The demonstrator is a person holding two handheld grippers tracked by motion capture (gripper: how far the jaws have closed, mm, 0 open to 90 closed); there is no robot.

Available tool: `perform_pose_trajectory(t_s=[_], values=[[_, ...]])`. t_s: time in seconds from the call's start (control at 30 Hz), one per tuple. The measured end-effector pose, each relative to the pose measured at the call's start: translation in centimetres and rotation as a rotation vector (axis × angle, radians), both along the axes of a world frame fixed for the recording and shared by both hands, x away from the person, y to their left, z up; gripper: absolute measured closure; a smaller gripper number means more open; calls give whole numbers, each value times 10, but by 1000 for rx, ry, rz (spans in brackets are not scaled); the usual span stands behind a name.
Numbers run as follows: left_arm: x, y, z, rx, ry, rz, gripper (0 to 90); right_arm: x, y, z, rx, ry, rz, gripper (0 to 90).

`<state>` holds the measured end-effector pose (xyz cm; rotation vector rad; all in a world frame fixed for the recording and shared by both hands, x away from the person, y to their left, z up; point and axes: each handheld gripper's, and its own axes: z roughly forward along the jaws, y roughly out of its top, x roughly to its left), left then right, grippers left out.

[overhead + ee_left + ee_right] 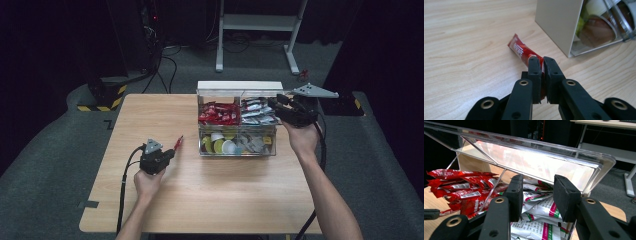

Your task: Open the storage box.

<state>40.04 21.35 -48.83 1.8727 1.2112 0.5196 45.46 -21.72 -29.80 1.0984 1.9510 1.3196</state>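
Left gripper [543, 61] is clamped on a red coffee stick [522, 51]: jaws pinch its near end, and the rest of the sachet sticks out past the tips, lying low over the wooden table [466, 40]. From the high view I see that gripper [170, 152] at the table's left-centre, with the red stick [178, 143] pointing up and right toward the clear organizer box [237, 150]. Stick tip is near the box's left front corner but not touching it. In the left gripper view the box's pale side wall [556, 22] stands just beyond the stick, with round capsules [599, 30] visible through the clear front.

Right gripper [537, 195] has its jaws apart, nothing between them. I'm holding it over the right rear compartment, above the white sachets [541, 207] with green and pink print. Red sachets [461, 187] are piled in the compartment to their left, behind a clear divider. The raised clear lid [529, 157] stands open behind both piles. In the high view the right gripper [280, 107] sits at the box's right rear corner, my hand [301, 136] below it.

Front compartment holds capsules and small cups [222, 145].
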Motion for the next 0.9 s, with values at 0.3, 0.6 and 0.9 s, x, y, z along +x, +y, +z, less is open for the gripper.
perform_pose_trajectory(t_s=[0.3, 0.6, 0.9], values=[[1, 1, -9, 10, 37, 0, 830, 0, 0, 0, 0, 2, -1, 602], [3, -1, -20, 16, 84, 6, 804, 0, 0, 0, -3, 0, -2, 602], [2, 1, -22, 9, 89, 14, 695, 0, 0, 0, -4, 0, -3, 602]])
